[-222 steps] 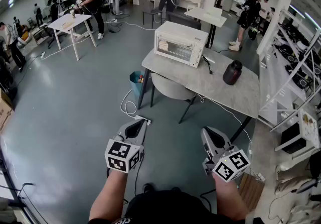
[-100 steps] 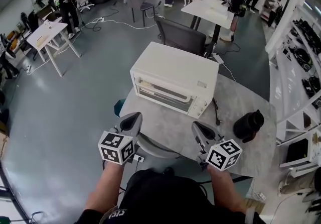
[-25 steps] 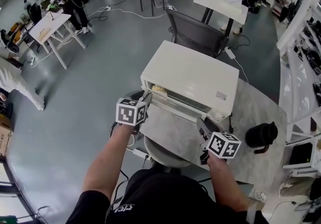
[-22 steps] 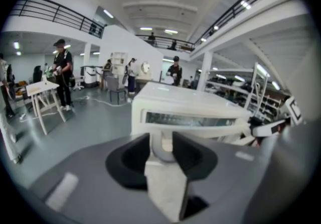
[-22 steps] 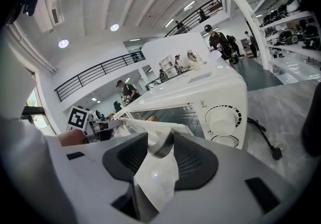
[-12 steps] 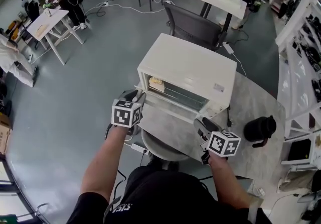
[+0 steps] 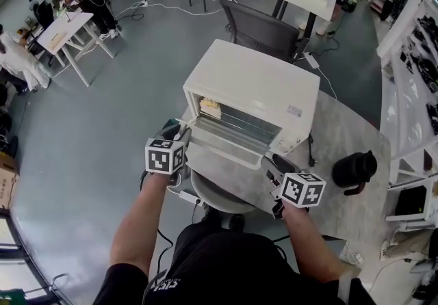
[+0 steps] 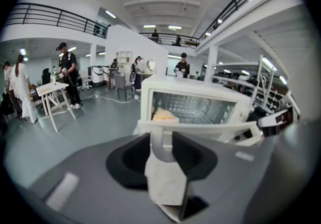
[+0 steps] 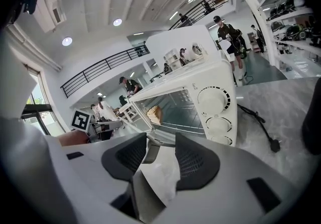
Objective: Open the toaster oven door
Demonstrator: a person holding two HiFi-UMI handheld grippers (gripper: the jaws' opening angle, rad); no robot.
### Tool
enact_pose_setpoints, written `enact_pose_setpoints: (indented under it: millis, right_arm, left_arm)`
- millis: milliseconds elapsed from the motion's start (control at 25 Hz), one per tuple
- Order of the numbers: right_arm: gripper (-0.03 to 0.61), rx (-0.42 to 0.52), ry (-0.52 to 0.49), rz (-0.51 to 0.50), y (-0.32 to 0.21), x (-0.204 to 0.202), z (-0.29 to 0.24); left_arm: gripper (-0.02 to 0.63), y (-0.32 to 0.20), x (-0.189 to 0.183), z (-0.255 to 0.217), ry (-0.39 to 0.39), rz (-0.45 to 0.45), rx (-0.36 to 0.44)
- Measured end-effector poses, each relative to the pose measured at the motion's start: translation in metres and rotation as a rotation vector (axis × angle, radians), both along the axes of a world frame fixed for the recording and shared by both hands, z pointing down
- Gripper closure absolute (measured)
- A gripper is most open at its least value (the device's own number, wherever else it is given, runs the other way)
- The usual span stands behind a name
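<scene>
The white toaster oven (image 7: 253,88) stands on a grey marble table (image 7: 342,136). Its door (image 7: 226,150) hangs open, tilted down toward me. A piece of bread (image 7: 207,104) lies inside at the left. My left gripper (image 7: 179,134) is at the door's left end. In the left gripper view it (image 8: 161,145) is shut on the grey post of the door handle (image 8: 161,137). My right gripper (image 7: 277,163) is at the door's right end. Its jaws have just been closing. In the right gripper view it (image 9: 159,152) stands open, with the handle's end (image 9: 153,150) between the pads.
A black jug (image 7: 354,170) stands on the table at the right, and the oven's power cable (image 7: 311,150) lies beside the oven. A round stool (image 7: 219,197) sits under the table's near edge. A dark chair (image 7: 263,30) stands behind the oven. People work at tables farther off.
The oven door has swung from nearly shut to open and tilted down. My left gripper came toward me and lower with the handle. The right gripper has hardly moved.
</scene>
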State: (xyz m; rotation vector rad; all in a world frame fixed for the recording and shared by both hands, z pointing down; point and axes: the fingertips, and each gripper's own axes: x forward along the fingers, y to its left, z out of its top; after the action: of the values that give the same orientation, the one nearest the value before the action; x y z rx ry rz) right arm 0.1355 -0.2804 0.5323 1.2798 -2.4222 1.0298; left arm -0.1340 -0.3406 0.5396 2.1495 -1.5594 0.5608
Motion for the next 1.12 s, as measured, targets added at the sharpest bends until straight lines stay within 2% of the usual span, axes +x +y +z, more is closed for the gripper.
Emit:
enact_pose_setpoints:
  millis: [240,480,640,1120]
  right_arm:
    - [0.407,-0.013,0.007,-0.051,0.009,-0.005,0.008]
    - [0.407,-0.017,0.024,-0.081,0.017,-0.006,0.014]
    - [0.404,-0.024,0.022,-0.092,0.019,-0.007,0.015]
    - [0.394,-0.048,0.021,-0.041,0.027,-0.009,0.020]
  left_arm:
    - [0.480,0.010,-0.007,0.009,-0.013,-0.066,-0.006]
    - [0.459,0.027,-0.008,0.012,0.059,-0.134,-0.003]
    - [0.456,0.038,-0.003,0.006,0.055,-0.126,0.030]
    - [0.456,0.035,0.016,-0.002,0.125,-0.022,0.019]
